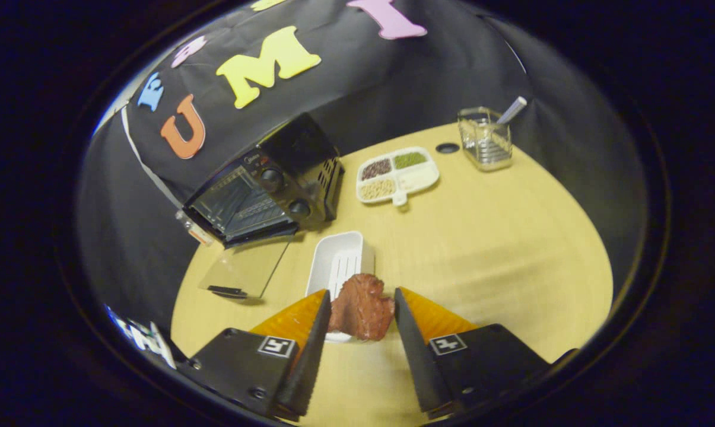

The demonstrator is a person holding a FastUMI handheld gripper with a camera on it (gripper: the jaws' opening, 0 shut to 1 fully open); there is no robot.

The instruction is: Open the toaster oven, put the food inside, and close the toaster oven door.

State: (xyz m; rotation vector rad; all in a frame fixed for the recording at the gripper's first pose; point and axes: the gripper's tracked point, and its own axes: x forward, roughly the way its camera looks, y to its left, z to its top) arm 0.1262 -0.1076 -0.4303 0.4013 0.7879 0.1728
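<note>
Currently I log: gripper fingers clamped on the meat piece, over white tray | toaster oven far left, door open | sectioned dish beyond.

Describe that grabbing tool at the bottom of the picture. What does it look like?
The gripper is a two-part tool whose jaws are long wedges tapering to points, with fine ridges along their inner edges. Each wedge sits on a dark, blocky mount with screws, and each mount carries a small square black-and-white marker. No cables or sleeves can be seen.
</note>
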